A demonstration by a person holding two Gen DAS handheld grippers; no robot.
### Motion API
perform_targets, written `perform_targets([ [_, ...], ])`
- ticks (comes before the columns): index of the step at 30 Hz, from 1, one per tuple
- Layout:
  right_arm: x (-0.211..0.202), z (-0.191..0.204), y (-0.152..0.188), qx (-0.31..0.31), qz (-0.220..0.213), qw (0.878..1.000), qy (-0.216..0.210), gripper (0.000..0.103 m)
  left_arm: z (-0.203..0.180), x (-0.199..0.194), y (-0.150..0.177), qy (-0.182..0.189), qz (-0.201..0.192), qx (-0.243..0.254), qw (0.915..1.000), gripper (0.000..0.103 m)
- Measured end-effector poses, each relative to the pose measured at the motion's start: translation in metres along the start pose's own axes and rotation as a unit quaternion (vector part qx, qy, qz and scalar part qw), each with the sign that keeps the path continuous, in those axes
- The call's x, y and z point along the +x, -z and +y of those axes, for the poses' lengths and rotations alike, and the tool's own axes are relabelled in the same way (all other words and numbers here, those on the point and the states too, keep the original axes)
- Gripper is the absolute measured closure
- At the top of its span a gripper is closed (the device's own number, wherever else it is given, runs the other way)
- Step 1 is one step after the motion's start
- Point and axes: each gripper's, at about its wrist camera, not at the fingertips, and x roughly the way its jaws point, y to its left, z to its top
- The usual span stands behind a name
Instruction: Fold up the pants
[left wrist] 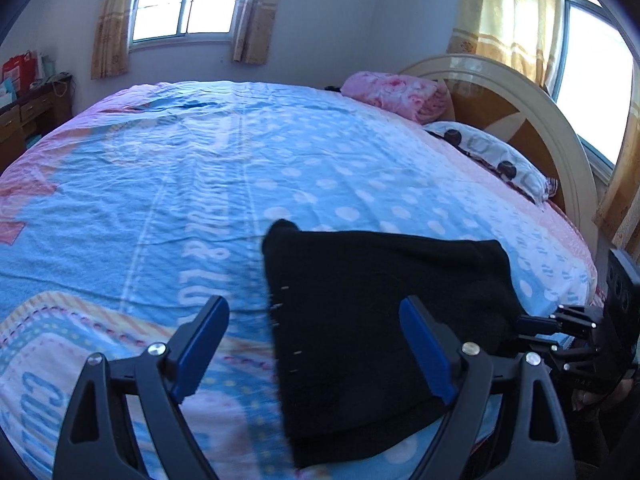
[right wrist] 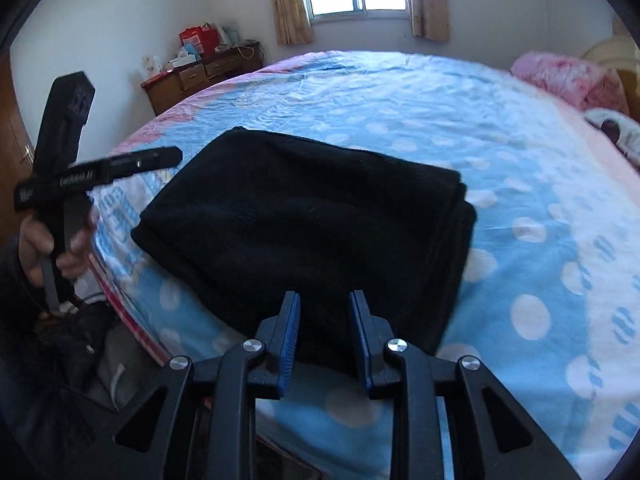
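Note:
The black pants point(left wrist: 380, 320) lie folded into a compact rectangle on the blue dotted bedspread point(left wrist: 200, 184), near the bed's front edge. They also show in the right wrist view point(right wrist: 304, 224). My left gripper point(left wrist: 314, 312) is wide open and empty, held above the pants' left edge. My right gripper point(right wrist: 324, 300) is open with a narrow gap between its blue pads, empty, just above the near edge of the pants. The right gripper body shows at the right edge of the left wrist view point(left wrist: 580, 332); the left gripper, in a hand, shows in the right wrist view point(right wrist: 60, 184).
A pink blanket point(left wrist: 396, 94) and a dotted pillow point(left wrist: 492, 152) lie by the headboard point(left wrist: 552, 128). A wooden dresser point(right wrist: 200, 72) stands against the far wall. Dark items point(right wrist: 80, 352) lie on the floor beside the bed.

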Motion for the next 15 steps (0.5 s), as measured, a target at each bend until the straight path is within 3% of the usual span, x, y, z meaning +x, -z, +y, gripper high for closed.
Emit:
perform_targets([
  [3, 0.0, 0.021, 0.005, -0.083, 0.0, 0.995, 0.055, 0.073, 0.021, -0.008, 0.004, -0.013, 0.006, -0.022, 0.9997, 0.014],
  [7, 0.02, 0.043, 0.002, -0.173, 0.004, 0.977, 0.125, 0.071, 0.037, -0.016, 0.009, -0.017, 0.005, -0.059, 0.9981, 0.014],
  [10, 0.025, 0.039, -0.008, -0.147, 0.009, 0.982, 0.119, 0.075, 0.039, -0.019, 0.011, -0.014, 0.003, -0.062, 0.998, 0.014],
  [11, 0.021, 0.033, -0.011, -0.122, 0.008, 0.987, 0.106, 0.085, 0.038, -0.019, 0.011, -0.014, 0.004, -0.061, 0.998, 0.014],
  [13, 0.011, 0.024, -0.012, -0.084, 0.01, 0.992, 0.089, 0.092, 0.036, -0.019, 0.01, -0.007, 0.003, -0.059, 0.9982, 0.014],
  [15, 0.001, 0.017, -0.006, -0.068, 0.015, 0.994, 0.084, 0.093, 0.032, -0.018, 0.01, 0.003, 0.003, -0.057, 0.9984, 0.014],
])
